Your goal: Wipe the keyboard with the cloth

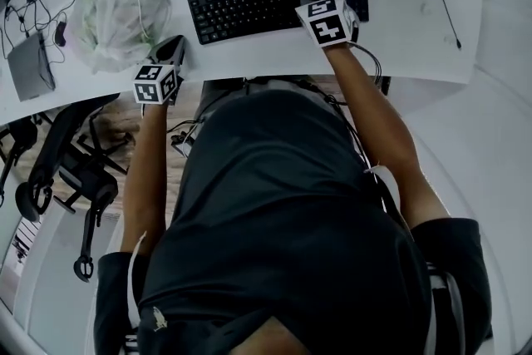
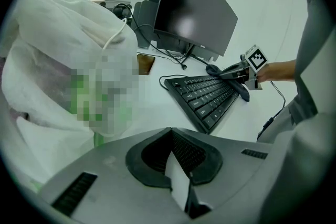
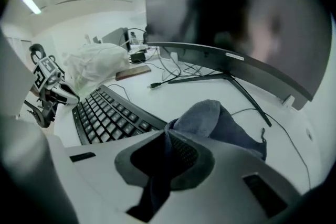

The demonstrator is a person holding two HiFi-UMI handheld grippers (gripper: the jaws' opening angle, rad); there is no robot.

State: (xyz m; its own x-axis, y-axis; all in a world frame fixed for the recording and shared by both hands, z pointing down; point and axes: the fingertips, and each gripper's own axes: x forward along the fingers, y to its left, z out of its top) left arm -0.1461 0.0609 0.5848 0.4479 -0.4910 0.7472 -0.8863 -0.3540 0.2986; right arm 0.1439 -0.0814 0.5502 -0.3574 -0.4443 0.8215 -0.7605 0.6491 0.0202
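**Right Gripper Clamped on Cloth at the Keyboard's Right End; Left Gripper Closed, Standing Off**

The right gripper (image 3: pixel 165 165) has its jaws drawn narrow on a fold of the dark blue-grey cloth (image 3: pixel 215 118). The fold runs down between the pads. The rest of the cloth lies bunched on the white desk (image 1: pixel 416 37) just ahead of the jaws. The bunch sits against the right end of the black keyboard (image 1: pixel 245 7).

The keyboard lies flat on the desk in front of the person, its cable trailing toward the back. A dark curved monitor (image 2: pixel 197 13) stands on its stand behind it.

The left gripper (image 2: pixel 176 165) has its jaws closed together. In the head view it sits at the near edge of the desk, left of the keyboard and apart from it. It is just beside a white plastic bag (image 1: pixel 116 8), which fills the left of the left gripper view.

An office chair (image 1: pixel 66 170) stands on the floor below the desk edge, to the person's left.
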